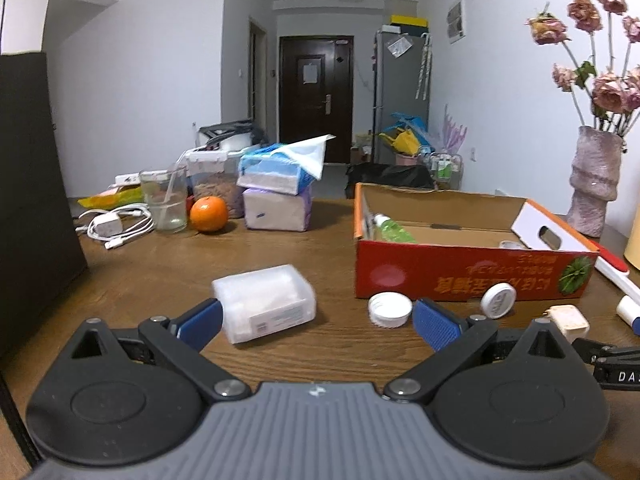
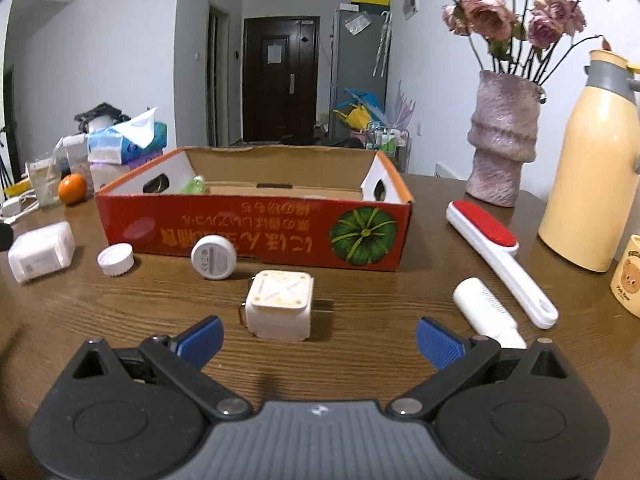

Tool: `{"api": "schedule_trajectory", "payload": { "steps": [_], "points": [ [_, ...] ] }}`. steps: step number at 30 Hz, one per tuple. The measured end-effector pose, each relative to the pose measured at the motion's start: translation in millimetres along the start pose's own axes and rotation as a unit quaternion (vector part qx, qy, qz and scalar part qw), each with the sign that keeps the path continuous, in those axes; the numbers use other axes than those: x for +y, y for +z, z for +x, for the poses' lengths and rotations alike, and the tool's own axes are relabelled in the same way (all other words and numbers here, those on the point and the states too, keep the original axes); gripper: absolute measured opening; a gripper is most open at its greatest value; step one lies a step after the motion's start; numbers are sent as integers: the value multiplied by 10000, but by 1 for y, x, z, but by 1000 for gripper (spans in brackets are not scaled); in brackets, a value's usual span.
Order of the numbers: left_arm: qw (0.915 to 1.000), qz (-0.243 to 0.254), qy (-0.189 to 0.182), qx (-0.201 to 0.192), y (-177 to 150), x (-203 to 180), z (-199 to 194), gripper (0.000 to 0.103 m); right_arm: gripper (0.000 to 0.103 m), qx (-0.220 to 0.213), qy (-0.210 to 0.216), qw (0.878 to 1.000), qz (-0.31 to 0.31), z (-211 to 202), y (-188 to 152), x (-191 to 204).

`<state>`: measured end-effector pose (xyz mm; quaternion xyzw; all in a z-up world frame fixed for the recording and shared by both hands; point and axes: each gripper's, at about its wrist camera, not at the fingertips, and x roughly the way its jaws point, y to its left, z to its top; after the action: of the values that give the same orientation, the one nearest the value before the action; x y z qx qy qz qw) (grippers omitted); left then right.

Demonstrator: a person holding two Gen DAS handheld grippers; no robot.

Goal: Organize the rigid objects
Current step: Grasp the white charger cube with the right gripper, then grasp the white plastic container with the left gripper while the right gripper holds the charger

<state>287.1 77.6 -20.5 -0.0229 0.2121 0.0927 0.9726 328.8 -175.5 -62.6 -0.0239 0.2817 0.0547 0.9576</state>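
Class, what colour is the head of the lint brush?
Red, on a white handle; the lint brush shows best in the right wrist view.

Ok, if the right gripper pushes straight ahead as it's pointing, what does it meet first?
Most likely the small white cube-shaped plug adapter, lying on the wooden table between the open fingers of the right gripper. Behind it stands the red cardboard box. Depth is hard to judge.

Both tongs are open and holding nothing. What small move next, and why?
Probably ease the right tongs forward and close on the white cube charger. It sits on the table almost centred between the open fingers, nearer than anything else, and the red cardboard box lies just behind it. The left tongs have the translucent plastic box off-centre, against one finger.
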Motion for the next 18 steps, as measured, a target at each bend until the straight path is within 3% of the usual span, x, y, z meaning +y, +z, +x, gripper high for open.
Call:
{"api": "schedule_trajectory", "payload": {
  "steps": [7,13,14,18],
  "points": [
    [9995,-196,217,121,-1,21,10,103,99,114,3,9999,19,28,7,15],
    [9984,-371,336,257,-2,33,22,103,76,406,-123,9991,84,54,15,22],
    [9983,-385,359,259,-2,34,24,103,65,496,-102,9986,159,58,16,20],
    [9977,-341,537,248,-4,32,36,103,65,519,13,9983,278,62,16,16]
  ]
}}
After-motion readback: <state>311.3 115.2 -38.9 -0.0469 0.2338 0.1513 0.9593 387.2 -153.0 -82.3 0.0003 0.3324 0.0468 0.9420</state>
